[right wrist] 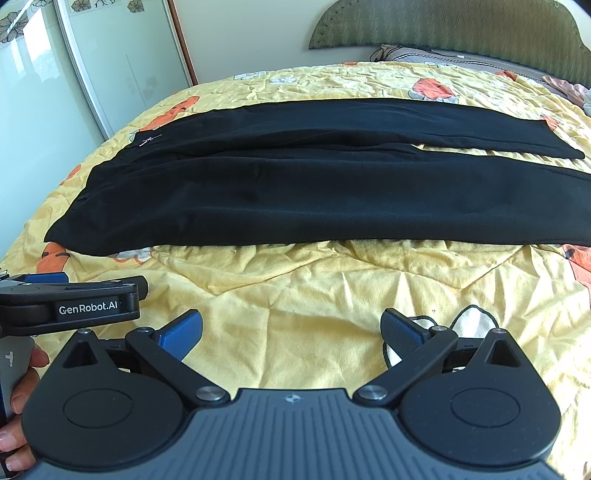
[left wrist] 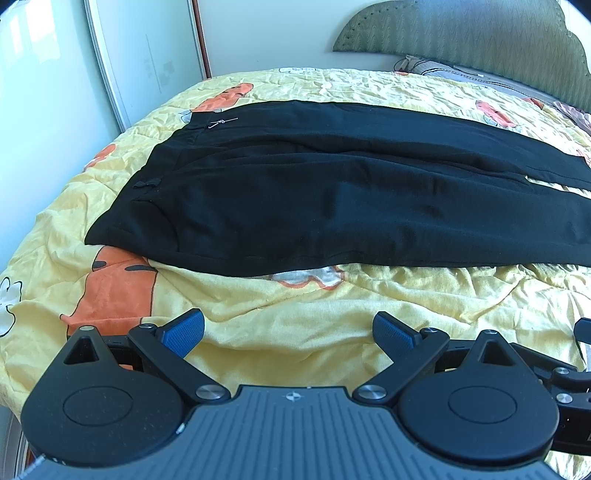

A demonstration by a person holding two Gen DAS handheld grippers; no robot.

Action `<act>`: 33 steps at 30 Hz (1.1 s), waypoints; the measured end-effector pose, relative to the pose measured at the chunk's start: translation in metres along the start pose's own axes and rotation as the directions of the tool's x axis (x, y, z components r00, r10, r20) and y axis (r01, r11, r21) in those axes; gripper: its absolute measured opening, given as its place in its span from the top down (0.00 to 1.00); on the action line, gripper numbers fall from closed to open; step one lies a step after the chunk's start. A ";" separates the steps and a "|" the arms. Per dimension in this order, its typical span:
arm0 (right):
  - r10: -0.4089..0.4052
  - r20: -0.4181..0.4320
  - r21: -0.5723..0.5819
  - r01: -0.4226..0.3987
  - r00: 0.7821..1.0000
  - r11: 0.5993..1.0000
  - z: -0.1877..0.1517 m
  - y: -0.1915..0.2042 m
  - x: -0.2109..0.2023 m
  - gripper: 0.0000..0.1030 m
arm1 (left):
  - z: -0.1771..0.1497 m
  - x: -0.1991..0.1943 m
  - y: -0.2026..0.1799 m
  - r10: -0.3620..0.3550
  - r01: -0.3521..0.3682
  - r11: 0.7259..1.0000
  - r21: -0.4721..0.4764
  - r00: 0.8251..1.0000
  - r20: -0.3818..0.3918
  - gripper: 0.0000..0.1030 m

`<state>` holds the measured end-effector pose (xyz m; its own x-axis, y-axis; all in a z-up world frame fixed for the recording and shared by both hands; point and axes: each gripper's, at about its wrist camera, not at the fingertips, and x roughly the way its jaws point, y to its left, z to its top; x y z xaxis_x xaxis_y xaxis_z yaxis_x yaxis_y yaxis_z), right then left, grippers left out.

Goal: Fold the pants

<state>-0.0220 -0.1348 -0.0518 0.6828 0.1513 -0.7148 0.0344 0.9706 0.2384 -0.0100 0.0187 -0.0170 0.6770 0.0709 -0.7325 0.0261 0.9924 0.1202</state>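
Pants [left wrist: 332,192] lie ahead of both of my grippers, flat on the bed, untouched. My left gripper [left wrist: 288,334] has its jaws spread wide, blue pads [left wrist: 184,332] bare, nothing between them; it hovers over the near edge of the quilt [left wrist: 332,295]. My right gripper [right wrist: 291,332] is in the same condition: jaws apart, holding nothing, above the near edge of the quilt. In the right wrist view, the left gripper body appears at the left, just beside my right gripper, with my left hand [right wrist: 18,398] wrapped on its handle.

The pants are black and spread lengthwise across the yellow quilt, waistband [left wrist: 147,184] toward the left edge of the bed, legs running toward the right edge. The two legs lie side by side, near leg closest to me. A green headboard [right wrist: 443,29] stands at the far right corner, a wardrobe door [right wrist: 122,62] at the far left.
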 end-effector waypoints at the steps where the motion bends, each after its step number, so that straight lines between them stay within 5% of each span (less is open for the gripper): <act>1: 0.000 0.000 0.000 0.000 1.000 1.000 0.000 0.000 0.000 0.00 | 0.000 0.000 0.000 0.001 -0.001 1.000 0.000 1.000 0.000 0.04; 27: 0.030 0.003 0.001 -0.030 1.000 1.000 0.004 0.001 -0.001 0.00 | 0.001 0.000 0.002 -0.005 0.005 1.000 0.001 1.000 0.002 0.04; 31: 0.111 0.109 -0.056 -0.105 0.988 0.993 0.024 -0.001 -0.006 0.00 | 0.007 -0.008 0.012 -0.003 0.005 1.000 -0.024 0.998 0.061 0.04; 33: 0.181 0.227 -0.148 -0.150 0.957 0.978 0.043 0.001 -0.012 0.00 | 0.014 -0.010 0.019 0.019 -0.016 0.999 -0.031 0.996 0.089 0.04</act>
<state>0.0012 -0.1440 -0.0155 0.8253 0.2776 -0.4918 -0.1762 0.9539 0.2429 -0.0063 0.0350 0.0021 0.7399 0.0806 -0.6679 -0.0079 0.9938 0.1112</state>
